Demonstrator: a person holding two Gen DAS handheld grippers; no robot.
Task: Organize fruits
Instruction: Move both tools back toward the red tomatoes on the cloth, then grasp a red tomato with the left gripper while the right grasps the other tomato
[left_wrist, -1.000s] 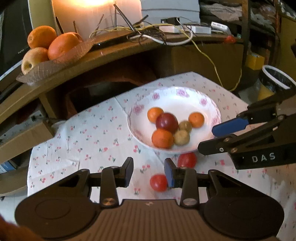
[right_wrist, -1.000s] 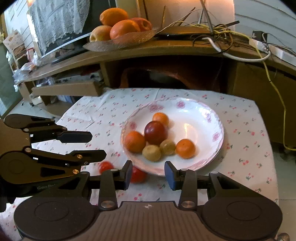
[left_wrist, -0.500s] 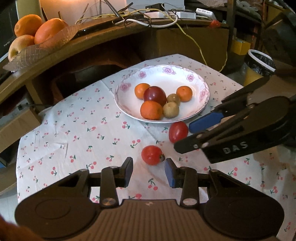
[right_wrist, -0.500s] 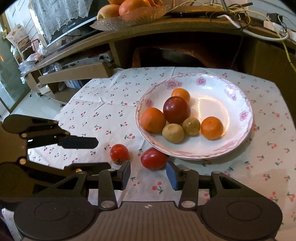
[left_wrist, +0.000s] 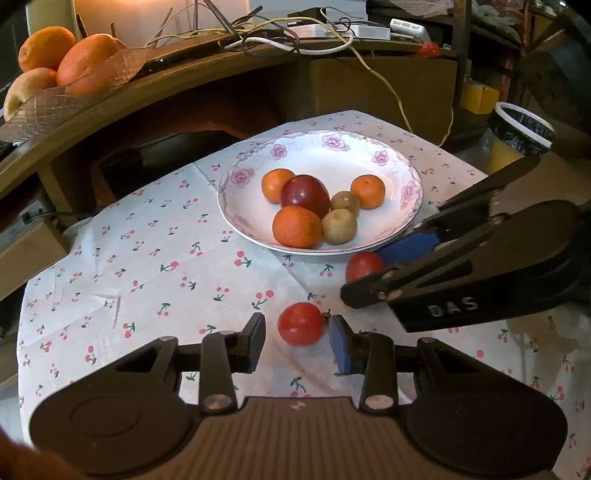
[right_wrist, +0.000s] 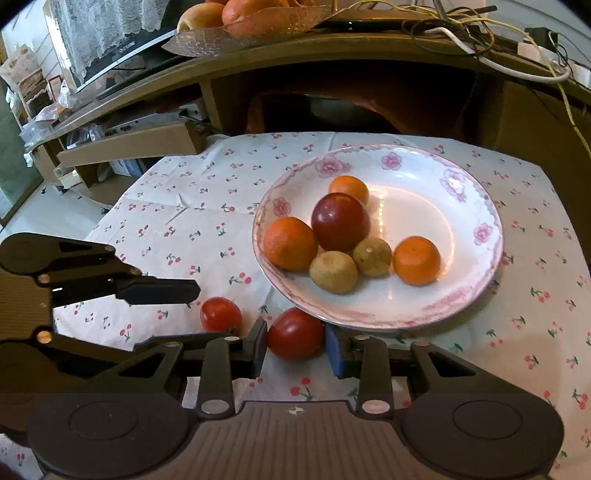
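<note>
Two red tomatoes lie on the cherry-print tablecloth in front of a white floral plate (left_wrist: 399, 218) (right_wrist: 476, 280). The plate holds three oranges, a dark red apple (left_wrist: 305, 195) (right_wrist: 340, 221) and two brown kiwis. My left gripper (left_wrist: 297, 338) is open, its fingers on either side of the nearer tomatoes' left one (left_wrist: 300, 323) (right_wrist: 220, 314). My right gripper (right_wrist: 295, 345) is open around the other tomato (right_wrist: 295, 333) (left_wrist: 364, 266), right by the plate's rim. Neither tomato is squeezed.
A wooden shelf behind the table carries a glass dish of oranges and an apple (left_wrist: 55, 70) (right_wrist: 243, 18) and tangled cables (left_wrist: 295, 37). A lined bin (left_wrist: 521, 133) stands right of the table. The cloth's left part (left_wrist: 129, 258) is bare.
Both grippers have moved forward and down. Each tomato now sits between a gripper's open fingers instead of ahead of them.
</note>
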